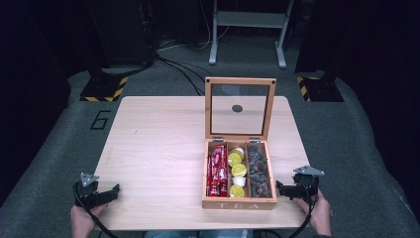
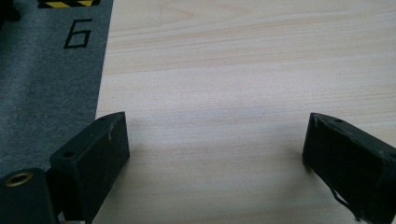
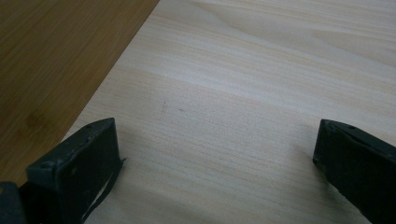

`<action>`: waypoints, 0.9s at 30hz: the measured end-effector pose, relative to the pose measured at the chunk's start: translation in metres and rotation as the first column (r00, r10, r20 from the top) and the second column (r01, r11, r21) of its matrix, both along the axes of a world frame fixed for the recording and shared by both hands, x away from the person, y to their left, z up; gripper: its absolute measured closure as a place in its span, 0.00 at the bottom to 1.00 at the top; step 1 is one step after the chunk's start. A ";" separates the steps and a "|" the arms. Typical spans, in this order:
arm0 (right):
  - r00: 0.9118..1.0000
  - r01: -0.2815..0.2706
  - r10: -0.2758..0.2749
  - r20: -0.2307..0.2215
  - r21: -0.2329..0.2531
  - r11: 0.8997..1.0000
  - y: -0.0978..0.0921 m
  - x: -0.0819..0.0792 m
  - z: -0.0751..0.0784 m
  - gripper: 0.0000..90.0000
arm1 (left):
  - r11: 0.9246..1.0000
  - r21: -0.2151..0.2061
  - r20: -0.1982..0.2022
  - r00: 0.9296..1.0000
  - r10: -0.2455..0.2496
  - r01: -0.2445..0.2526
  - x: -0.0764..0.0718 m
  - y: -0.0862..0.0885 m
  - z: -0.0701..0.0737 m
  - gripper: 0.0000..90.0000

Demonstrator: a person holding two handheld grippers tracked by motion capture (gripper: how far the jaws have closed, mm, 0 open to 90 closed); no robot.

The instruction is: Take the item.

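The right gripper (image 1: pixel 281 189) hangs just beside the right wall of the tea box (image 1: pixel 239 204), its jaws spread wide with nothing between them; in the right gripper view the same right gripper (image 3: pixel 217 154) looks down on bare table (image 3: pixel 261 93), the box's brown side filling the upper left corner. The left gripper (image 1: pixel 112 191) rests at the near left corner of the table (image 1: pixel 158 148), well apart from the box, jaws likewise released and empty, as the left gripper view confirms.

The tea box sits at the near right of the table, lid (image 1: pixel 240 108) standing upright on its hinges. It is a stiff wooden case with a window in the lid, likely the heaviest thing here; I judge it best moved by its side walls, and the lid by its top frame edge, slowly, since the pane may be fragile and the lid could drop shut.

Inside are three compartments. The left one holds red sachets (image 1: pixel 216 169), light, thin and soft, probably slippery foil; pinch one by its upper edge. The right compartment holds dark wrapped pieces (image 1: pixel 258 171), too small to make out, seemingly light and crinkly. The middle one holds yellow-topped cups (image 1: pixel 238 170) and a white one, small, light and stiff, easily crushed; grip across the rim, gently
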State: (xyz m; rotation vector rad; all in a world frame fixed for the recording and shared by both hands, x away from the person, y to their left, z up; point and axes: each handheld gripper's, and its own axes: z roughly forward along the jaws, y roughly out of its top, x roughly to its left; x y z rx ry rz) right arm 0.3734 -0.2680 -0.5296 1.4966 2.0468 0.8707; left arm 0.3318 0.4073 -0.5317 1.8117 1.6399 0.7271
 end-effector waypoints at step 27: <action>0.999 -0.040 0.040 -0.001 -0.001 0.999 -0.005 0.001 0.000 0.00 | 0.984 -0.042 0.022 0.985 -0.170 0.171 0.001 -0.045 0.034 0.03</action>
